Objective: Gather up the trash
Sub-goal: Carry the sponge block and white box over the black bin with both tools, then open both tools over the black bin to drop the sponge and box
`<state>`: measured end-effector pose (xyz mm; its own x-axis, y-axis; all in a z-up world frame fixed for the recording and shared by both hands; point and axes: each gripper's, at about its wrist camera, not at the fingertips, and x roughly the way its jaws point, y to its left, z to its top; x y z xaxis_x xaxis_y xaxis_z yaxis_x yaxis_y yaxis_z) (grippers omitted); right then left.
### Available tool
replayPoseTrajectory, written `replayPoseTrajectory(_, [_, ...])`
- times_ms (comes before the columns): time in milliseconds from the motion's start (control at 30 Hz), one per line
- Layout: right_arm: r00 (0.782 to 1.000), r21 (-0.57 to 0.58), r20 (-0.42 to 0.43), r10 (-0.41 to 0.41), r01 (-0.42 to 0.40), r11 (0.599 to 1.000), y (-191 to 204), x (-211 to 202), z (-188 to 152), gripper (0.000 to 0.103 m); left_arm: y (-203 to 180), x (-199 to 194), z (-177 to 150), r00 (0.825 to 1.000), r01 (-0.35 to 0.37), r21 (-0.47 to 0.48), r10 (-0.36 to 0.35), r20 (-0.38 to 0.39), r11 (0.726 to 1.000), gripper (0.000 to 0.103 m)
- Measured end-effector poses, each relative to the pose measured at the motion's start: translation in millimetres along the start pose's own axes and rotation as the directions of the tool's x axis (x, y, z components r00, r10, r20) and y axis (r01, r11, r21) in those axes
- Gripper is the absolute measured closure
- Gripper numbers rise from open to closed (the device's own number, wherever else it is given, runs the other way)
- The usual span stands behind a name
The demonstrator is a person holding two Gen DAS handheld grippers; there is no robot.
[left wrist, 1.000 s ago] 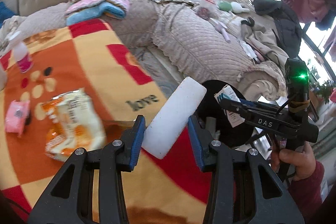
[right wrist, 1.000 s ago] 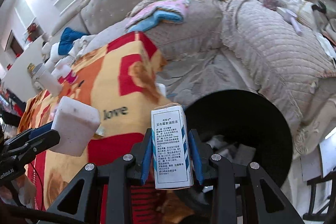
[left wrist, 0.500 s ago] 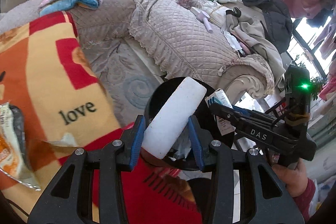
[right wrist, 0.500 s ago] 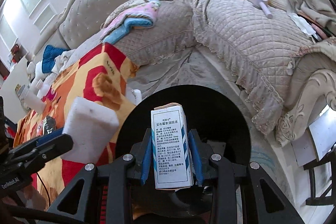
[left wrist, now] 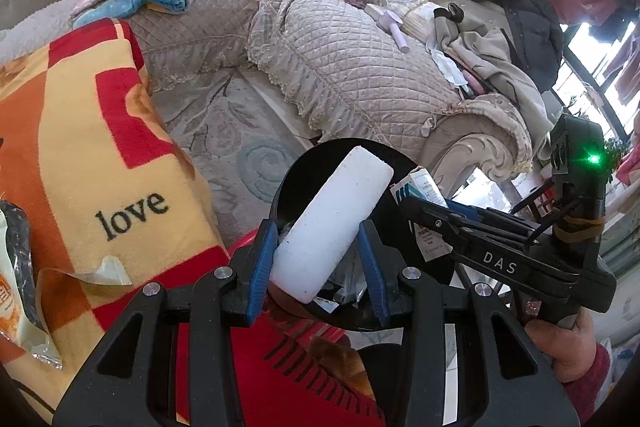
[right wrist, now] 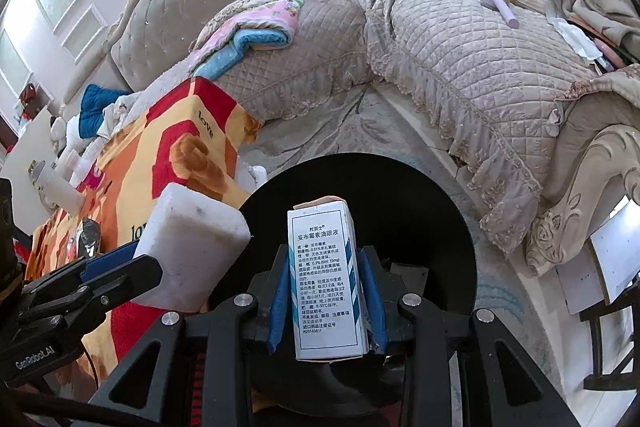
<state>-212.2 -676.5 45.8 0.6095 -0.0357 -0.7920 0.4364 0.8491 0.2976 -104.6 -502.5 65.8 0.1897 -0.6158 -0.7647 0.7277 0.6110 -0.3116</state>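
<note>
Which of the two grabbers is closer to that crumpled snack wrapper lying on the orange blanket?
The left. The left gripper, clamping a white foam block, is beside the blanket's edge, on the side where the snack wrapper lies. The right gripper, holding a small carton, is farther off, over the black bin.

The word "love" is printed in dark lowercase letters on a yellow square of the orange, red and yellow blanket, left of the black trash bin. Over that bin, the right gripper carries "DAS" in pale capitals on its black arm. The small white and blue box above the bin shows black Chinese print ending in "H20140811". The left gripper reads "GenRobot.AI", left of the bin.
</note>
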Motion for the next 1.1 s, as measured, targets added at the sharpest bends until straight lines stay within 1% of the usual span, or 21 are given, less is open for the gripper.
replayPoseTrajectory(600, [1.0,0.012,-0.009,-0.019,0.019,1.0,-8,3,-2,0.071,2,16,5,1.0,-0.004,-0.034,0.004,-0.006,0.999,0.063])
replayPoseTrajectory(700, [1.0,0.014,-0.01,-0.02,0.02,1.0,-8,3,-2,0.071,2,16,7,1.0,0.004,-0.043,-0.004,-0.007,0.999,0.063])
replayPoseTrajectory(900, [1.0,0.017,-0.012,-0.023,0.024,1.0,-9,3,-2,0.071,-4,15,7,0.999,0.033,-0.032,-0.033,0.001,0.999,0.063])
replayPoseTrajectory(1100, [1.0,0.025,-0.007,-0.028,0.028,0.999,-13,3,-1,0.071,-2,19,6,0.999,0.04,-0.036,-0.04,-0.008,0.999,0.063])
